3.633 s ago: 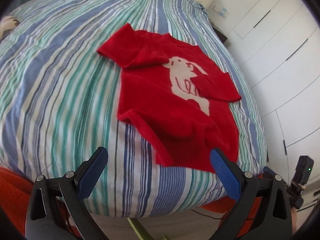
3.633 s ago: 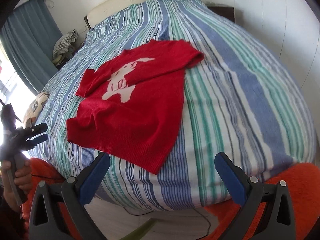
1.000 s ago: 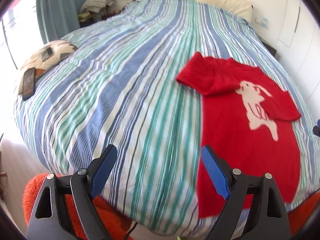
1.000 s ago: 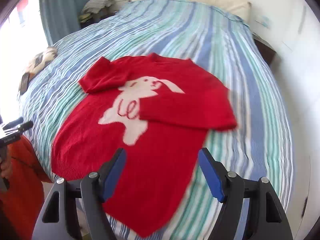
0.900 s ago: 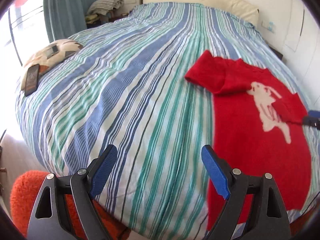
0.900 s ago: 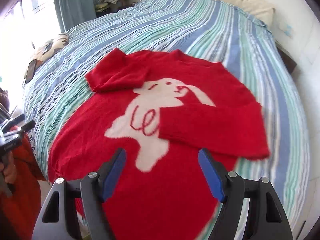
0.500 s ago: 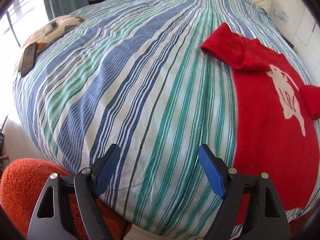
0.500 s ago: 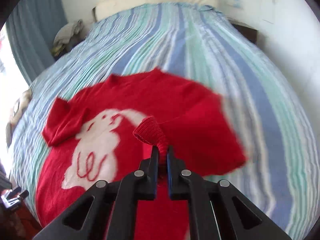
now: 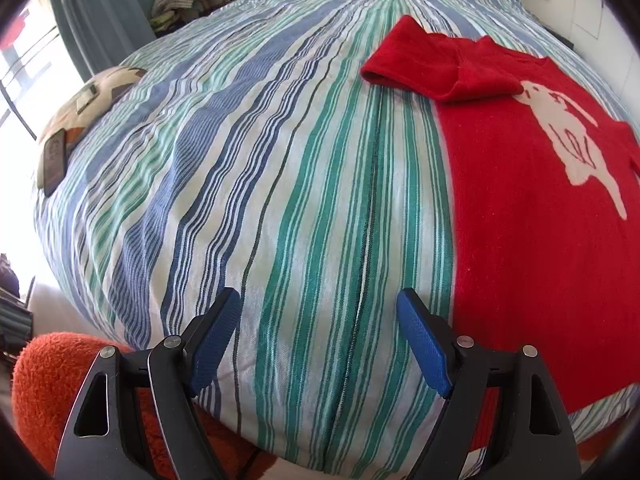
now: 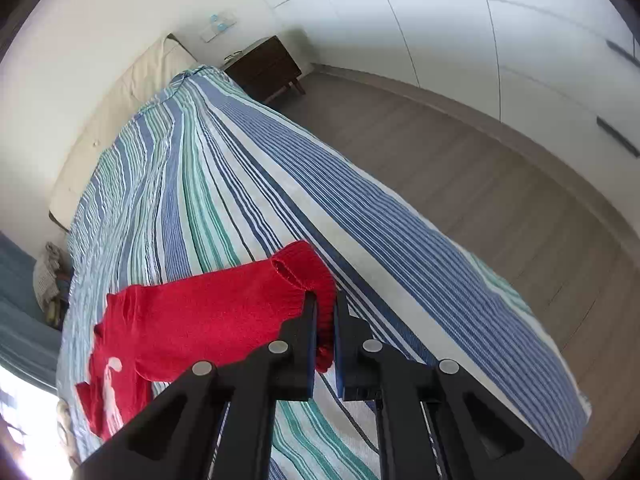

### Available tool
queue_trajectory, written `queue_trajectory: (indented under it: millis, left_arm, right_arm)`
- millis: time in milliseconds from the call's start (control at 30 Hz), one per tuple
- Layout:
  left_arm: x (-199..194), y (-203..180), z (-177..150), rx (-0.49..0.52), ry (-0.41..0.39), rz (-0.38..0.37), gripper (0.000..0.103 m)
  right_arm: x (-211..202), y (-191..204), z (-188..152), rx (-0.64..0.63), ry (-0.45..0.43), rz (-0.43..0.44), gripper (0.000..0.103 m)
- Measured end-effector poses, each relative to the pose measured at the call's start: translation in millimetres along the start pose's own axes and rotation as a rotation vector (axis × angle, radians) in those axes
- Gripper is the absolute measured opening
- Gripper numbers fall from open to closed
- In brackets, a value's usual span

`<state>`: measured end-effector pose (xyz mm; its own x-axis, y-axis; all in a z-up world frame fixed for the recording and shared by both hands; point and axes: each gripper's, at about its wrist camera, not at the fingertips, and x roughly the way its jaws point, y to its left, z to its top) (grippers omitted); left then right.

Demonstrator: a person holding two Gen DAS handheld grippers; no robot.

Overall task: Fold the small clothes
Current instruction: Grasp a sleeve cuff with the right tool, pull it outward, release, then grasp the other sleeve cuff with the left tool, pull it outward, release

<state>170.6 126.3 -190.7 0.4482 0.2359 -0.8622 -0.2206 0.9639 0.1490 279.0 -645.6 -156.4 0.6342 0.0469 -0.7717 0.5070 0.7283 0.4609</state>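
A small red knitted sweater with a white rabbit figure on its front lies flat on a bed covered by a blue, green and white striped duvet, toward the side of the bed nearest the white wardrobe doors. In the left wrist view one sleeve is folded in over the chest, its cuff pointing toward the middle of the bed. The left hand-held gripper hangs over bare striped cover beside the sweater's side edge, its blue-padded jaws standing wide apart with nothing between them and no contact with the garment. The right hand-held gripper is clamped on the ribbed cuff of the other sleeve, jaws drawn nearly together with the red knit pinched between them; that sleeve stretches from the body of the sweater out toward the bed's edge, and the open end of the cuff shows just beyond the fingertips. Past the bed in the right wrist view are a wooden floor and a dark wooden nightstand by the wall. On the far side of the bed, in the left wrist view, a patterned cushion lies with a dark phone beside it.
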Motion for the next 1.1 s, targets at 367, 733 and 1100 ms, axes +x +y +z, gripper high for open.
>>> queue_trajectory:
  millis: [367, 733, 1100]
  left_arm:
    - [2, -4, -1, 0.029, 0.002, 0.033, 0.082]
    - [6, -3, -1, 0.036, 0.019, 0.041, 0.085]
    - [-58, -44, 117, 0.255, -0.219, -0.142, 0.088]
  right_arm:
    - [17, -25, -11, 0.097, 0.036, 0.018, 0.004]
    - [24, -14, -27, -0.128, -0.005, -0.291, 0.003]
    - [-93, 43, -91, -0.256, -0.193, -0.175, 0.07]
